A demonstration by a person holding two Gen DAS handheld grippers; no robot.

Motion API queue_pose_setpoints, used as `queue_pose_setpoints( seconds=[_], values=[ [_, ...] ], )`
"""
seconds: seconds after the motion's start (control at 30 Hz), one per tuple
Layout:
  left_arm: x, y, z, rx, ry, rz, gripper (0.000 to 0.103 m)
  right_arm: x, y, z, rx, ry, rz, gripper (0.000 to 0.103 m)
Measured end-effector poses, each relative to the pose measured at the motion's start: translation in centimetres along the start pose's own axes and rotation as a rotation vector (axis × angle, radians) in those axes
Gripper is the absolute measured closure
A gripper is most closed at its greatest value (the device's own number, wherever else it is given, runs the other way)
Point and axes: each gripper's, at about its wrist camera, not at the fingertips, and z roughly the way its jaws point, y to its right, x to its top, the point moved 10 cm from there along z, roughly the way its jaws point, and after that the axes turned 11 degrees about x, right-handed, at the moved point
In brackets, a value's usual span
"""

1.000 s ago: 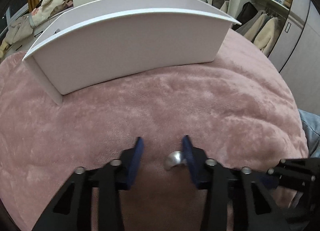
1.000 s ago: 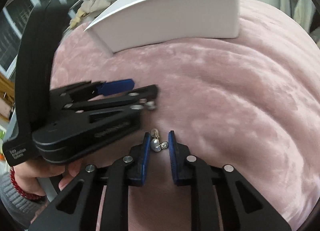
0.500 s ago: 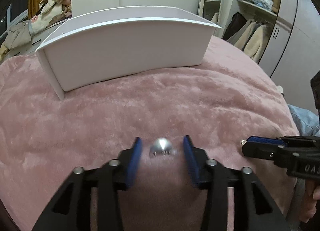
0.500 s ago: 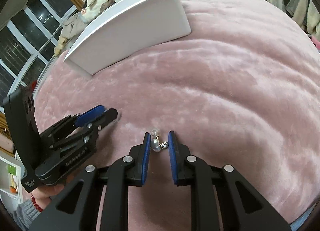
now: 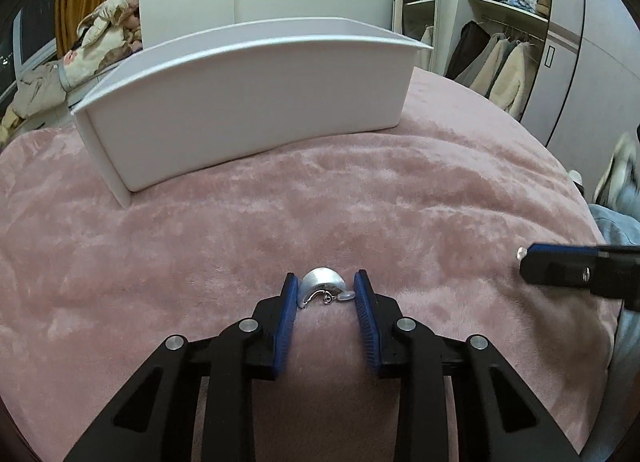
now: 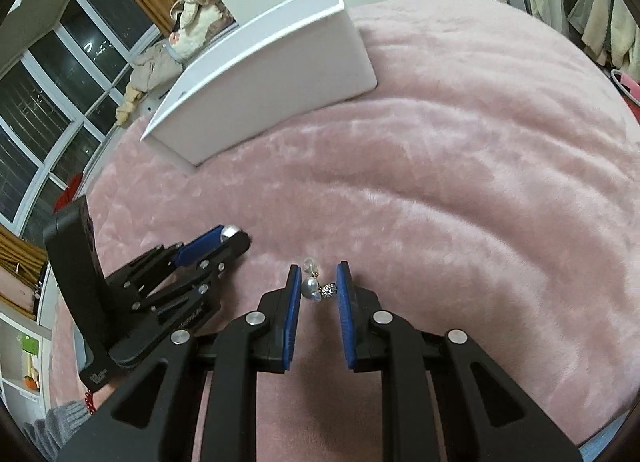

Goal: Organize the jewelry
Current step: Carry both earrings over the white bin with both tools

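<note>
A silver dome earring (image 5: 322,281) lies on the pink plush blanket (image 5: 360,201), right between the blue pads of my left gripper (image 5: 325,294). Its jaws are closing, and both pads touch the earring's ends. My right gripper (image 6: 318,282) is shut on a pearl drop earring (image 6: 311,288) with a small sparkly bead, held just above the blanket. In the left wrist view the right gripper's tip (image 5: 534,258) pokes in from the right edge. The left gripper (image 6: 234,238) sits low at the left of the right wrist view. A white open box (image 5: 248,109) stands farther back.
The white box (image 6: 272,89) is the only object on the blanket beyond the grippers, and its inside is hidden. A person's grey sleeve and red bracelet (image 6: 90,402) show at the lower left. Windows, a wardrobe with clothes and a pile of clothing ring the bed.
My left jaws have drawn in from a wider gap onto the silver earring, which has turned hook-side towards me. The right gripper, still holding the pearl earring, has drawn away to the right and rolled.
</note>
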Motion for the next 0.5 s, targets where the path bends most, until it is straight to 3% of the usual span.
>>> queue_pose_setpoints(
  seconds=[0.2, 0.43, 0.5],
  values=[
    [1.1, -0.2, -1.9, 0.011, 0.035, -0.001, 0.069, 0.8, -0.2, -1.8, -0.005, 0.048, -0.037, 0.084],
    [2.8, -0.2, -3.5, 0.012, 0.052, 0.007, 0.069, 1.9, -0.4, -1.0, 0.006, 0.046, -0.054, 0.084],
    [3.4, -0.4, -3.8, 0.017, 0.059, 0.000, 0.069, 2.6, -1.1, -1.1, 0.004, 0.058, -0.109, 0.084]
  ],
)
